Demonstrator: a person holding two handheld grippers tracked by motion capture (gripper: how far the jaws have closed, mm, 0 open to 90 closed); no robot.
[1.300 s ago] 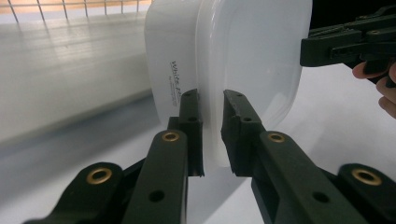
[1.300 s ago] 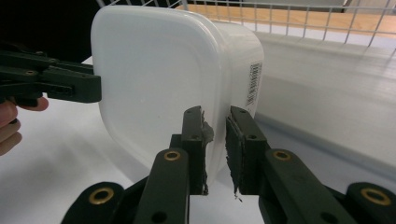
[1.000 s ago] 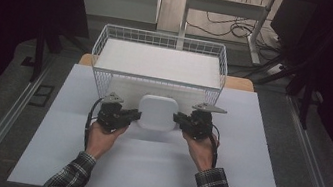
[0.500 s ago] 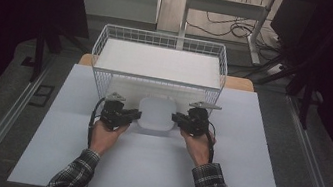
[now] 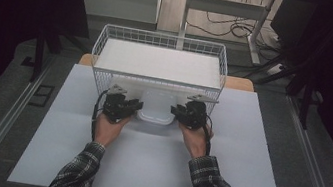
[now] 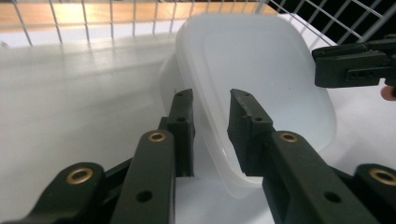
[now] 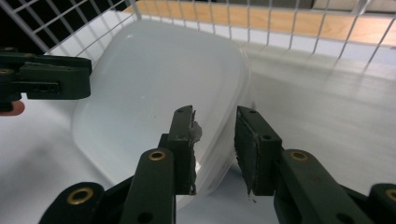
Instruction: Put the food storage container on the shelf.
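White tabletop (image 5: 152, 172), wire basket (image 5: 162, 42) just behind lidded container (image 5: 156, 107); both claws apart astride its rim.

Near edge of the translucent white plastic lidded container (image 6: 261, 79) hidden behind the black gripper jaws in the left gripper view, white wire basket (image 5: 159, 62) cut off by both gripper views' top edges, pad contact with the rim perhaps lost, too unclear to tell.

High view: overhead, facing forward-down, far | gripper views: close, facing inward | shared: translucent white plastic lidded container (image 5: 156, 108) (image 6: 261, 79) (image 7: 159, 88).
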